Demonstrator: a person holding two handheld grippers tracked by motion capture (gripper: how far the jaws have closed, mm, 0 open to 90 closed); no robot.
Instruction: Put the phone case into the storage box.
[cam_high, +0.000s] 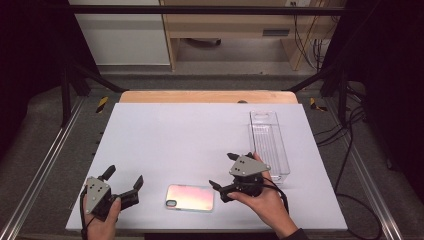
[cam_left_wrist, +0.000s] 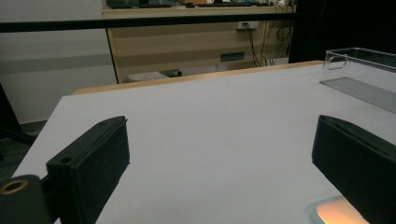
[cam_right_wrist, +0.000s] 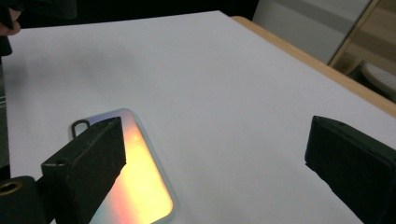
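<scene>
A: At the left of the high view, what did the left gripper show?

B: It sat near the front left corner of the white table, held in the person's left hand. Its jaws stood wide apart with nothing between them; in the left gripper view only bare table surface lay between the two black pads.

A: And the object at centre?

B: An iridescent phone case lay flat near the front edge of the table, between the two grippers and touched by neither. Its camera cut-out faced the left gripper. In the right gripper view the case glowed orange-pink, partly behind the left-hand pad.

A: What about the right gripper?

B: It was held in the right hand, just right of the case, with its jaws pointing toward the case. They were open and held nothing; the table showed between them.

A: Anything farther right?

B: A clear plastic tray stood along the right edge of the table, its near end just beside the right gripper. In the left gripper view the tray's ribbed floor and handle hole were visible.
</scene>
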